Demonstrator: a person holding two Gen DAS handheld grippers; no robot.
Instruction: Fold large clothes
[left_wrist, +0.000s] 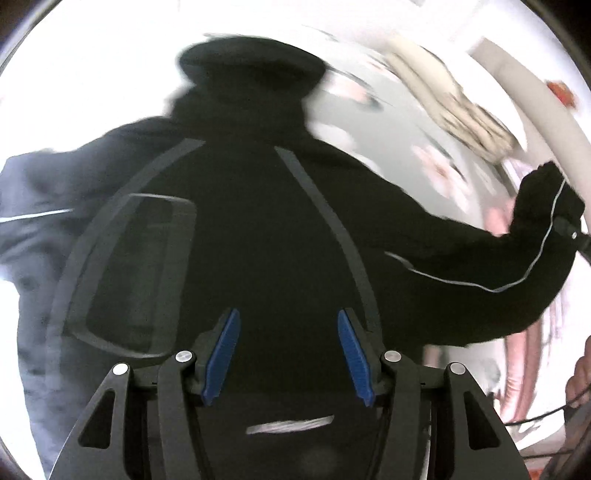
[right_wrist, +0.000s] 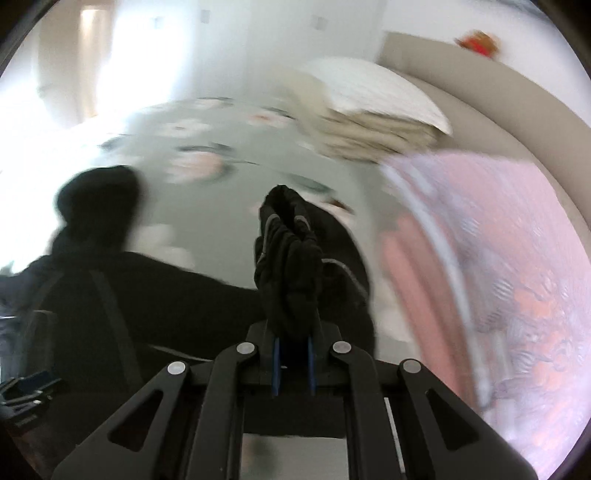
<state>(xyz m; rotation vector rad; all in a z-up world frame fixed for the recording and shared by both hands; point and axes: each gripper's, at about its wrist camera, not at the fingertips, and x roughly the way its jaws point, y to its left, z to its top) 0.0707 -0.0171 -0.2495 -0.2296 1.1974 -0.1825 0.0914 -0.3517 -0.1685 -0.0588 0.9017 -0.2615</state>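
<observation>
A large black hooded jacket (left_wrist: 266, 229) with grey seam lines lies spread on a bed with a pale floral sheet (right_wrist: 207, 162). Its hood (left_wrist: 251, 70) points away from me. My left gripper (left_wrist: 288, 354) is open, its blue pads (left_wrist: 223, 354) apart, hovering over the jacket's body. My right gripper (right_wrist: 293, 365) is shut on the bunched cuff of the jacket's right sleeve (right_wrist: 291, 258) and holds it up off the sheet. In the left wrist view that sleeve (left_wrist: 480, 258) stretches to the right edge. Both views are motion-blurred.
A stack of folded beige cloth and a white pillow (right_wrist: 373, 110) sit at the far right of the bed. A pink patterned blanket (right_wrist: 498, 277) lies along the right side. A beige headboard (right_wrist: 480, 85) curves behind, with a small red object (right_wrist: 476, 40) on it.
</observation>
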